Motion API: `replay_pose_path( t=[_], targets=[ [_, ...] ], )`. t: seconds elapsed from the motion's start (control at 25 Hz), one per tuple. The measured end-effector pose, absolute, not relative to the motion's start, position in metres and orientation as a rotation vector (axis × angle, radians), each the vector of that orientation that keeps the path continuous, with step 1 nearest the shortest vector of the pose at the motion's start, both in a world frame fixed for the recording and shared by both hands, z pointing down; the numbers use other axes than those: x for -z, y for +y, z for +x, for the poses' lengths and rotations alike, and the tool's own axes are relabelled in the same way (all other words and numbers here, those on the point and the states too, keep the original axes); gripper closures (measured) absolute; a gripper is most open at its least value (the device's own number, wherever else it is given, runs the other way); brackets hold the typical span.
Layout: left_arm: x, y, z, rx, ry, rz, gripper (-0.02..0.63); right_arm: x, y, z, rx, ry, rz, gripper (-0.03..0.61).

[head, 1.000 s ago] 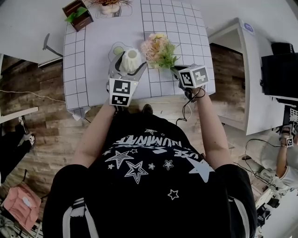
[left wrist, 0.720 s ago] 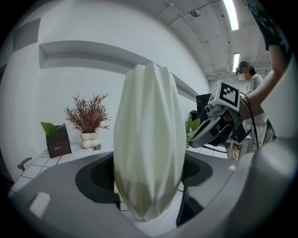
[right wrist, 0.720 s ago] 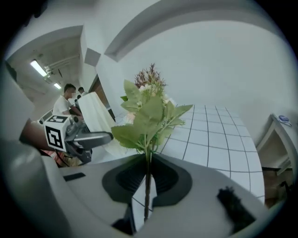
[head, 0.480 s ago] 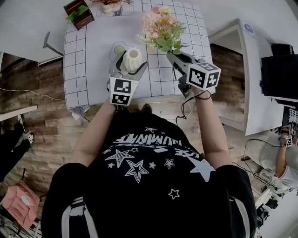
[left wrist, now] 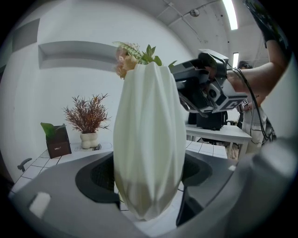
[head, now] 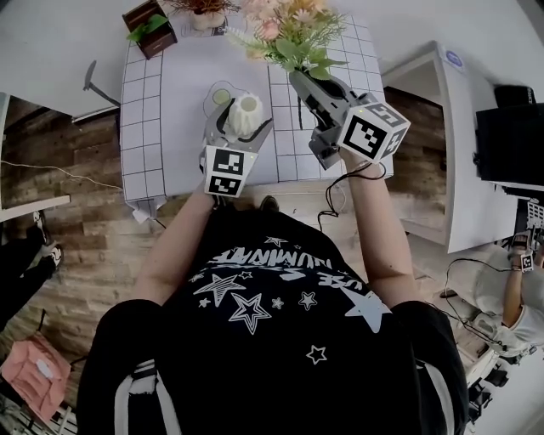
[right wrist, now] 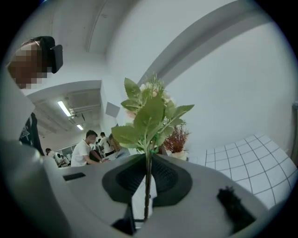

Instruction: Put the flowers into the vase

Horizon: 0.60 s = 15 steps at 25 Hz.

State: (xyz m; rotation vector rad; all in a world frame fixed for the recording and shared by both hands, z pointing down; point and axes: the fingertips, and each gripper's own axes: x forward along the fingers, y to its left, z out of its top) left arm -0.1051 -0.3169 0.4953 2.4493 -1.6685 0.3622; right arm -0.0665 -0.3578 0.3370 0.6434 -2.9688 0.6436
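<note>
Head view: your left gripper (head: 240, 129) clamps the vase (head: 246, 110); your right gripper (head: 299, 80) pinches the flowers (head: 287, 24) by the stem (right wrist: 148, 186), up beside it; none is in yet.

The left claw (head: 241, 126) grips vase (head: 246, 107), right claw (head: 299, 82) grips flowers (head: 287, 24).

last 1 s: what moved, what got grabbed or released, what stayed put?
The right tongs, shut on the stems throughout, raised the flowers from low over the table and tipped them upright, toward the far edge in the head view. Nothing was newly grabbed or released. Unchanged: the left tongs grip the vase, which stands in the same spot.
</note>
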Motion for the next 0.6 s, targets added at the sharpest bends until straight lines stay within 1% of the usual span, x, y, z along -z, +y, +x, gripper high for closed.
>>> replay_pose_path(
  t=[0.24, 0.36, 0.6],
  targets=[
    [-0.496, -0.318, -0.105, -0.364, -1.665, 2.45, 0.227, -0.276, -0.352, -0.092, -0.684, -3.147, 0.538, 0.535],
    [-0.497, -0.318, -0.105, -0.366, -1.665, 2.45, 0.229, -0.252, -0.347, -0.106, -0.641, -3.214, 0.47, 0.535],
    [-0.497, -0.317, -0.104, -0.373, -1.64, 2.467, 0.227, -0.238, -0.338, -0.133, -0.56, -3.301, 0.367, 0.535]
  ],
)
